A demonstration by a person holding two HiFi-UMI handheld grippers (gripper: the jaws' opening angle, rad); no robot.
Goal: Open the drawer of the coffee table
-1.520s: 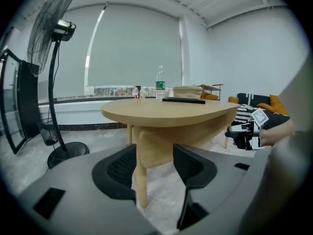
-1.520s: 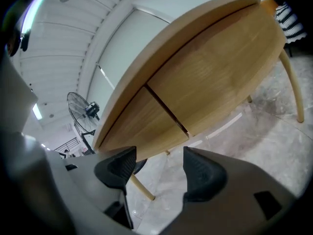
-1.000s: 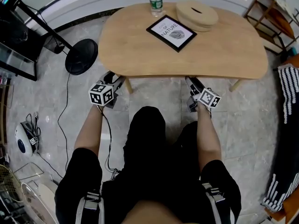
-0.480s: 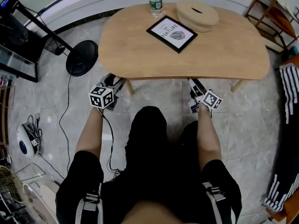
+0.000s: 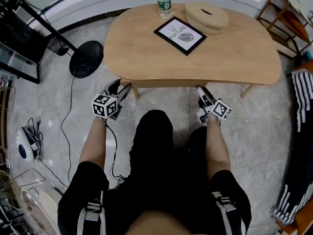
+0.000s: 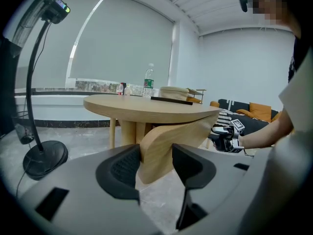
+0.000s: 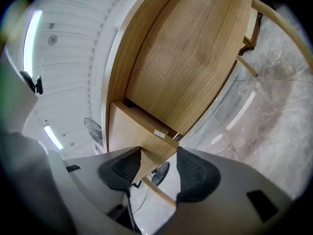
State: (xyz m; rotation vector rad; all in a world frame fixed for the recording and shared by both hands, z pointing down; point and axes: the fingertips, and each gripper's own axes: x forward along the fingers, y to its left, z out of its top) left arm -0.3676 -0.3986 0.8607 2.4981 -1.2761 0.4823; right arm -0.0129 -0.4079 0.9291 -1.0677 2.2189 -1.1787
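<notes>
Drawer front runs left-right under the near edge of the table, dead ahead of you. Your left gripper and right gripper each straddle one end, jaws closing round the wood, not clamped yet. Pull looks level, toward your knees, over tile floor.

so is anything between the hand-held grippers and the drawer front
Nothing visible does. The curved light-wood drawer front sits between the closing jaws of both the left hand-held gripper and the right hand-held gripper, under the edge of the oval wooden coffee table.
</notes>
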